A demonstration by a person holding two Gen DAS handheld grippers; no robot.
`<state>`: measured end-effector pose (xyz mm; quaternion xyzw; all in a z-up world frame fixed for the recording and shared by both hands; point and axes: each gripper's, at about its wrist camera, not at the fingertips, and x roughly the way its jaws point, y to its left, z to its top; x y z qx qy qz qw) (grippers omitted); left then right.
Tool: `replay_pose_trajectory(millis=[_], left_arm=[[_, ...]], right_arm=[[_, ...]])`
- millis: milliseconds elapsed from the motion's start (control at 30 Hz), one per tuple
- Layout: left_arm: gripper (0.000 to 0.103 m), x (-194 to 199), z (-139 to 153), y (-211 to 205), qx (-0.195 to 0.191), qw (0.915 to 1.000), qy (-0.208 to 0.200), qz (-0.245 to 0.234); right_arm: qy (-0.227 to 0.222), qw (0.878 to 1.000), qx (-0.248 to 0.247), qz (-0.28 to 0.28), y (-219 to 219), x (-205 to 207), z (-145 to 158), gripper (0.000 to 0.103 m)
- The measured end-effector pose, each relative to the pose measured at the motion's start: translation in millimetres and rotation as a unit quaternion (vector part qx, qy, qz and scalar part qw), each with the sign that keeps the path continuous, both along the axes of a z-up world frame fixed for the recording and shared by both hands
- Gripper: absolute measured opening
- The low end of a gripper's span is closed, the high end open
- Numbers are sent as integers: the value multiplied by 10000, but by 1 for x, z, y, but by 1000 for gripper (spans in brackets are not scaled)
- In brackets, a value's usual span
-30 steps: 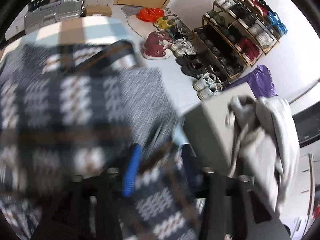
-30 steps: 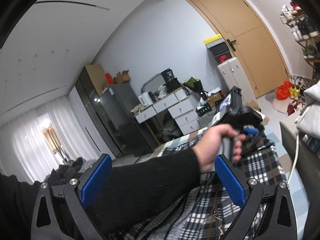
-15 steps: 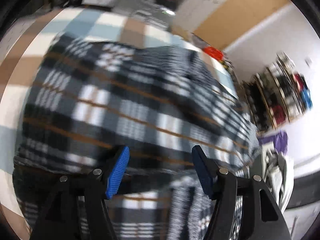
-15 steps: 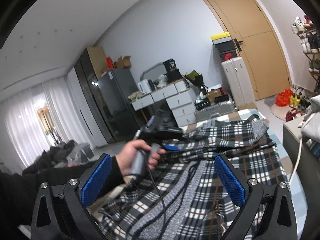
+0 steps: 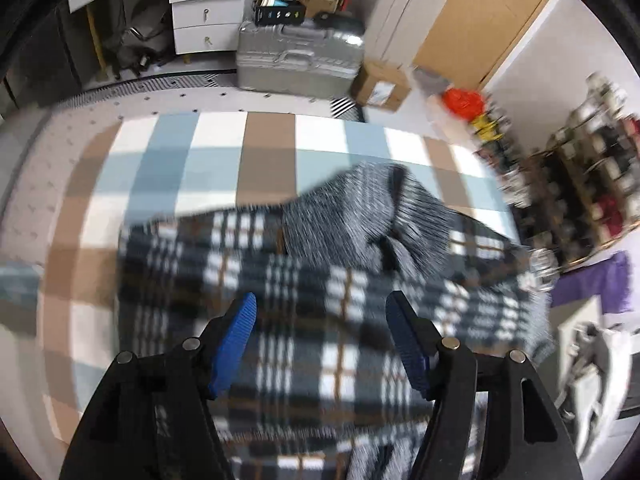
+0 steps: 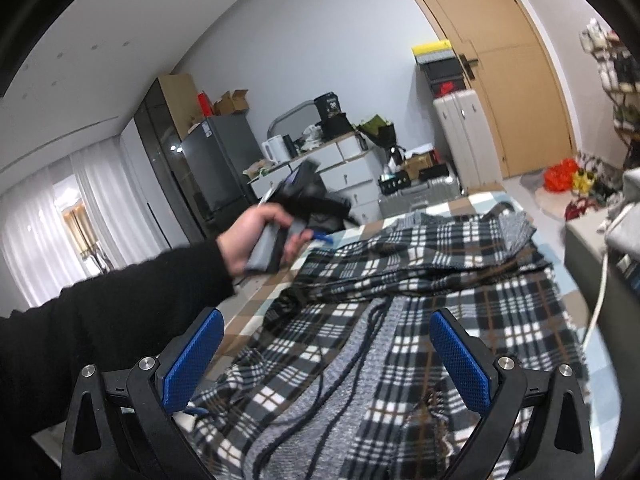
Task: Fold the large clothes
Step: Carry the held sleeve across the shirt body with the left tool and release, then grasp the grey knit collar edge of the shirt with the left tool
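A large black, white and brown plaid garment point(image 6: 420, 280) with a grey knit lining lies spread over the checked table cover point(image 5: 224, 160); it also shows in the left wrist view point(image 5: 320, 288), with the grey hood part point(image 5: 360, 216) at its far end. My left gripper point(image 5: 322, 332) is open and empty, held above the garment. It also shows in the right wrist view point(image 6: 316, 236), held in a hand at the table's far left. My right gripper point(image 6: 326, 356) is open and empty above the garment's near part, where dark drawstrings point(image 6: 360, 352) lie.
A silver suitcase point(image 5: 300, 60) and a cardboard box point(image 5: 382, 86) stand beyond the table. White drawers point(image 5: 208, 12) stand at the back, a shoe rack point(image 5: 580, 184) at the right. A grey garment pile point(image 6: 628, 216) lies on a surface at the right.
My left gripper let go of the plaid cloth, opened, and swung left and back from the garment's right side to the table's far left. My right gripper stayed open and nearly still.
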<state>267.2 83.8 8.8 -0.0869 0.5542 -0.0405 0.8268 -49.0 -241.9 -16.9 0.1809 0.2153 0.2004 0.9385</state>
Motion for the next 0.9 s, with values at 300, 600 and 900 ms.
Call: replay_pose_trajectory(millis=[300, 600, 900], left_arm=[[63, 77, -35, -2, -23, 9984, 563, 86], [1, 84, -47, -2, 349, 9988, 268, -218], [1, 38, -3, 12, 186, 9969, -655, -394]], right_arm=[[188, 9996, -148, 117, -2, 12, -5, 103], [555, 9981, -128, -222, -19, 21, -18, 103], [421, 9980, -354, -302, -9, 17, -12, 103]])
